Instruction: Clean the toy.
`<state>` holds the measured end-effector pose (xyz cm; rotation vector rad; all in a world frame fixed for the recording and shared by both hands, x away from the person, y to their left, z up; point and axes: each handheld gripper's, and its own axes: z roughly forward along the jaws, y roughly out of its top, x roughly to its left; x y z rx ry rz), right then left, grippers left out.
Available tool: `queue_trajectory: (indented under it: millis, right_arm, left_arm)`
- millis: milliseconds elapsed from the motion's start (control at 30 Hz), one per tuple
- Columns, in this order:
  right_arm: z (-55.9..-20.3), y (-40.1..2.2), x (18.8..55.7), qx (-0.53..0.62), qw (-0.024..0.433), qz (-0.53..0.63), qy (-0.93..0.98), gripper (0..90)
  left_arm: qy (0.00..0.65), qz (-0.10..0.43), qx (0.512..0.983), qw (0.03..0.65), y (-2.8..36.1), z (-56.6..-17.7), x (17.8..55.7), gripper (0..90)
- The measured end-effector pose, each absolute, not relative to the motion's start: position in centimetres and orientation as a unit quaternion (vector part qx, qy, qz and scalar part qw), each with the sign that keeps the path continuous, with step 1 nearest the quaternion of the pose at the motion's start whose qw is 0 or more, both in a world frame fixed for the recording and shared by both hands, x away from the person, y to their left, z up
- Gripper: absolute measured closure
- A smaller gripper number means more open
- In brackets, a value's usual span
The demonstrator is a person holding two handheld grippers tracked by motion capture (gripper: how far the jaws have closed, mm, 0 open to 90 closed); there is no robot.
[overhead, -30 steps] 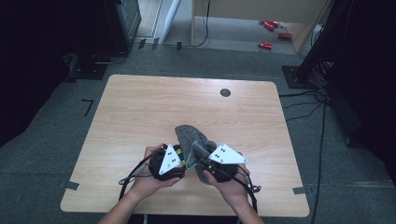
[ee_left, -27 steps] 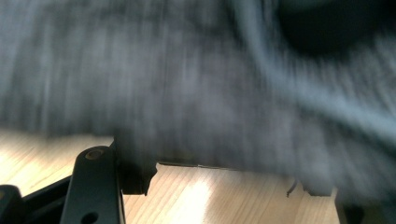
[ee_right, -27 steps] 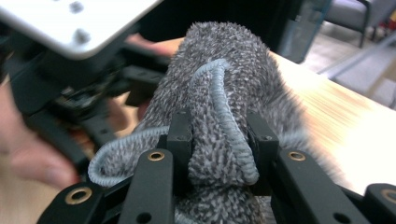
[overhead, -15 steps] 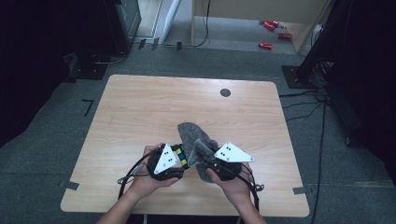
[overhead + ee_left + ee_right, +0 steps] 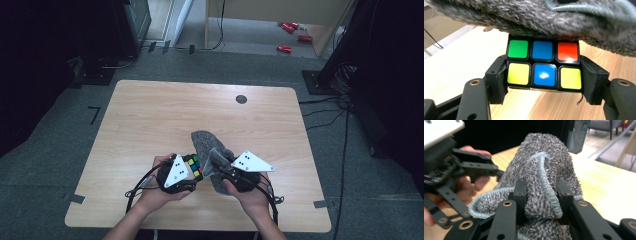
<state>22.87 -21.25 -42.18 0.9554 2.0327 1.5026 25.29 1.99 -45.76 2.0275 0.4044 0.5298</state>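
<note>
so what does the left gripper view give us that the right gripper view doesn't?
Left gripper view: the puzzle cube clamped in the left tool, showing green, blue, red over yellow, blue, yellow stickers.
Right gripper view: the right tool pinching a fold of the grey cloth along its pale blue hem, with the person's hand beyond.
Both: the cloth and the wooden table.

Cube's [image 5: 543, 65] top under grey cloth [image 5: 544, 20]
</note>
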Motion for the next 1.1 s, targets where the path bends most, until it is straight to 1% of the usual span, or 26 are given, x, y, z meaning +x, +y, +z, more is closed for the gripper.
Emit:
queue_trajectory:
  millis: [67, 100, 167, 267, 367, 400, 500, 600, 700, 800, 900, 967, 1033, 1100]
  right_arm:
    - [-42.1, -20.6, 22.5, 0.327, 0.212, 0.551, 0.738, 68.2]
    - [-42.2, -20.2, 22.4, 0.316, 0.202, 0.557, 0.741, 67.6]
    - [-42.5, -19.4, 22.1, 0.299, 0.195, 0.559, 0.749, 67.3]
    - [-43.0, -19.2, 22.2, 0.298, 0.203, 0.548, 0.754, 68.7]
    - [-42.8, -20.6, 22.9, 0.336, 0.201, 0.556, 0.733, 69.4]
    - [-42.8, -21.3, 23.2, 0.350, 0.194, 0.565, 0.722, 69.3]
    - [-43.2, -22.6, 23.8, 0.386, 0.189, 0.563, 0.706, 68.7]
    - [-44.2, -22.9, 24.3, 0.400, 0.170, 0.565, 0.701, 69.0]
    - [-44.5, -23.1, 24.8, 0.414, 0.163, 0.554, 0.704, 69.0]
    - [-44.1, -23.4, 24.5, 0.412, 0.154, 0.569, 0.694, 69.0]
    - [-42.8, -23.2, 23.9, 0.385, 0.133, 0.604, 0.685, 68.9]
    - [-42.2, -22.5, 23.5, 0.368, 0.128, 0.611, 0.689, 69.0]
    - [-42.3, -22.3, 23.5, 0.372, 0.135, 0.607, 0.689, 69.2]
    - [-43.0, -22.9, 24.1, 0.390, 0.123, 0.604, 0.684, 69.4]
  left_arm:
    - [0.166, 0.208, 0.836, 0.480, 2.0, -45.8, 25.4, 34.8]
    - [0.165, 0.197, 0.841, 0.477, 2.0, -45.9, 25.5, 34.8]
    - [0.160, 0.206, 0.845, 0.468, 1.8, -46.1, 25.4, 34.8]
    - [0.160, 0.206, 0.845, 0.467, 1.8, -46.1, 25.4, 34.8]
    - [0.166, 0.193, 0.833, 0.491, 2.2, -45.7, 25.5, 34.8]
    - [0.166, 0.190, 0.829, 0.498, 2.4, -45.6, 25.5, 34.8]
    - [0.160, 0.167, 0.807, 0.543, 3.2, -45.1, 25.5, 34.8]
    - [0.163, 0.173, 0.791, 0.563, 3.8, -44.7, 25.5, 34.7]
    - [0.174, 0.164, 0.776, 0.583, 4.4, -44.9, 25.8, 34.7]
    - [0.179, 0.169, 0.779, 0.577, 4.3, -45.0, 26.0, 34.7]
    - [0.160, 0.174, 0.794, 0.560, 3.7, -45.4, 25.7, 34.7]
    - [0.155, 0.174, 0.792, 0.564, 3.4, -45.4, 25.4, 34.7]
    - [0.154, 0.181, 0.790, 0.565, 3.5, -45.2, 25.3, 34.7]
    - [0.154, 0.179, 0.783, 0.576, 3.8, -44.9, 25.2, 34.7]
